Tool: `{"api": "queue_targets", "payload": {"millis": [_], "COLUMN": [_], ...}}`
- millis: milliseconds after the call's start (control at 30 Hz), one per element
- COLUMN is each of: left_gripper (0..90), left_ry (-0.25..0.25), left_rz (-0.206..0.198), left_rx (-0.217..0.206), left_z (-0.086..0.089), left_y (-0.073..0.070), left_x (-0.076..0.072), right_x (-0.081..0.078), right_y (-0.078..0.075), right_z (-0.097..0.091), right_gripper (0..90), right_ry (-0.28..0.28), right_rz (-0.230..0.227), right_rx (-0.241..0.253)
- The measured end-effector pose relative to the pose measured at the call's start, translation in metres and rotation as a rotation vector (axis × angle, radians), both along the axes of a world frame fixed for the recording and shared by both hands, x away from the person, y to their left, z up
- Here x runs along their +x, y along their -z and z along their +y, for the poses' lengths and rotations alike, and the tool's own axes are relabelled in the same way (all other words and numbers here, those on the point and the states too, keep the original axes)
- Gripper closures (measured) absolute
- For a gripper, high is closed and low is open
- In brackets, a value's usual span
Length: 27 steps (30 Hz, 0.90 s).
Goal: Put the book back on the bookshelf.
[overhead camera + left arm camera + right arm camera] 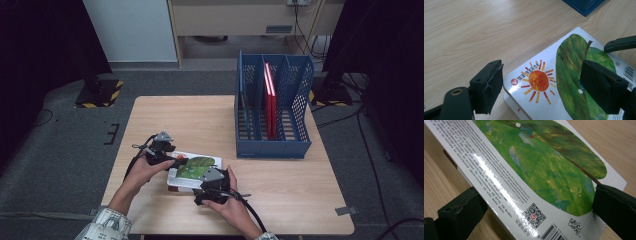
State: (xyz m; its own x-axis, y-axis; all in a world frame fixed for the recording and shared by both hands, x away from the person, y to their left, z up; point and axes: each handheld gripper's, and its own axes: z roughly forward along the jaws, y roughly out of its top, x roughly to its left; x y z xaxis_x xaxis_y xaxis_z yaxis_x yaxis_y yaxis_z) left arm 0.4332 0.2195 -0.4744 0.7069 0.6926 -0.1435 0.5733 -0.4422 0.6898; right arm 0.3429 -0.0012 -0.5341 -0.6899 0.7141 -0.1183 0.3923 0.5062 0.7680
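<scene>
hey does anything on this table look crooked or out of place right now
Only the picture book: it lies askew to the table edge, with a second book peeking out underneath. The right gripper has one corner between its jaws. The red books stand upright in the blue file rack.

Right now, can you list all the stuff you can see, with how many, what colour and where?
Picture book: one on top, white cover with a green leaf and an orange sun, near edge of the table; another book's edge peeks out beneath it.
File rack: one, blue, with slots, far right part of the table.
Red books: two by the look of it, standing upright in a middle slot of the rack.
Table: one, light wood.
Floor base: one, black with yellow stripes, beyond the table's left corner.
Left tongs: one pair, black, jaws standing open, one on each side of the book's sun corner.
Right tongs: one pair, black, jaws on either side of the book's barcode edge.
Hands: two, each holding tongs.
</scene>
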Motion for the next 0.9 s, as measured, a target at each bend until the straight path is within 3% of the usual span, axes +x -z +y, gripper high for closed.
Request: {"api": "queue_targets", "payload": {"millis": [200, 533, 900], "left_gripper": [12.1, 9.9, 9.1], "left_ry": [-0.02, -0.026, -0.001], "left_rz": [-0.005, -0.022, 0.035], "left_rx": [-0.003, -0.014, -0.031], "left_z": [0.004, 0.013, 0.019], "left_y": [0.0, -0.001, 0.016], "left_x": [-0.001, -0.014, -0.026], "right_x": [0.0, 0.001, 0.002], "right_y": [0.001, 0.001, 0.002], "right_z": [0.0, 0.0, -0.001], "right_gripper": [0.2, 0.3, 0.5], "right_ry": [0.001, 0.001, 0.003], "right_rz": [-0.001, -0.009, -0.004], "right_rx": [0.001, 0.0, 0.001]}}
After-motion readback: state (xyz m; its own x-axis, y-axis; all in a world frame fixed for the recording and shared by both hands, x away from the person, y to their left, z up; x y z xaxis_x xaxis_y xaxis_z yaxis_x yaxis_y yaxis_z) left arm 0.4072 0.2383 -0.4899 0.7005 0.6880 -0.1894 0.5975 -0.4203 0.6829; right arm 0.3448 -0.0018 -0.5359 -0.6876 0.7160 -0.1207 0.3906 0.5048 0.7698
